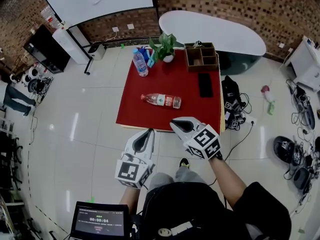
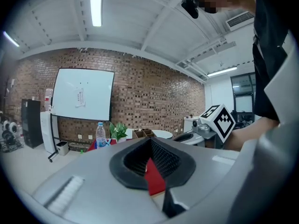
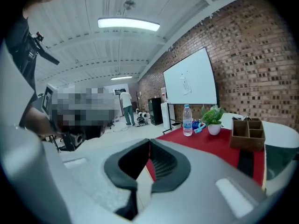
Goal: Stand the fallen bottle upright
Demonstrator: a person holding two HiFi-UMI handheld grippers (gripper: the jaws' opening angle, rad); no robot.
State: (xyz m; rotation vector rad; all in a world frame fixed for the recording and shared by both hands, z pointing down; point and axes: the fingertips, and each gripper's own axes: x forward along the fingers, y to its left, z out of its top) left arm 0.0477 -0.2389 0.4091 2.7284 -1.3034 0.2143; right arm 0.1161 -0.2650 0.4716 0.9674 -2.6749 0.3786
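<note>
The fallen bottle, clear with a red cap and red label, lies on its side near the middle of the red table, cap to the left. Both grippers hover in front of the table's near edge, short of the bottle. My left gripper is shut with nothing in it, its tip just below the edge. To its right, my right gripper is also shut and empty, its tip at the edge. Each gripper view shows jaws met at the tip, left gripper, right gripper, and they hide the fallen bottle.
At the table's far side stand an upright water bottle, a potted plant and a wooden organizer. A black phone lies at the right. Bags and cables sit on the floor right of the table. A laptop is at my lower left.
</note>
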